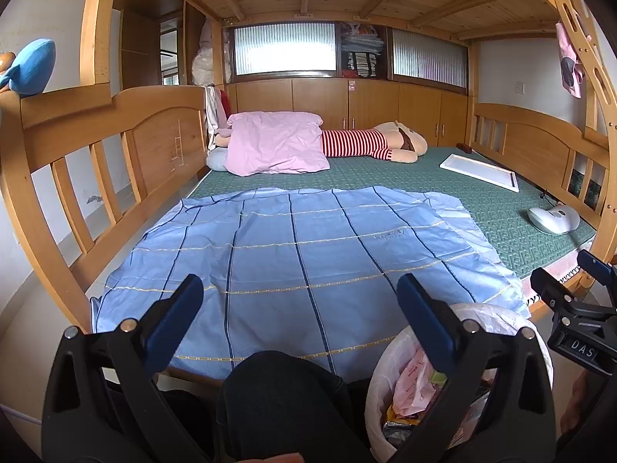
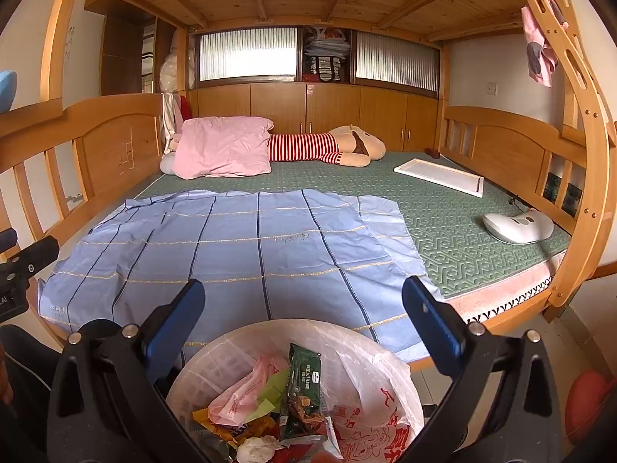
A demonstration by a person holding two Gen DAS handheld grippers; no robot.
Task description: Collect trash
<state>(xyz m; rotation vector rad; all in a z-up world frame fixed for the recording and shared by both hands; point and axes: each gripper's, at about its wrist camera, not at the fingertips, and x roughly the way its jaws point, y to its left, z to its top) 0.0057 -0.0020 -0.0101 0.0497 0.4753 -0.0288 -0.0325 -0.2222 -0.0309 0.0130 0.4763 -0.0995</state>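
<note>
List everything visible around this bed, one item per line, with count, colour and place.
blue checked sheet: 1, blue, spread over near bed
green mat: 1, green, covering bed
pink pillow: 1, pink, far left
striped plush toy: 1, red-white and cream, far end
white frame: 1, white, right of the bed
white device: 1, white, right edge
trash bin: 1, white bag liner, foot of bed
green wrapper: 1, green, in bin
left tongs: open, empty
right tongs: open, above bin
</note>
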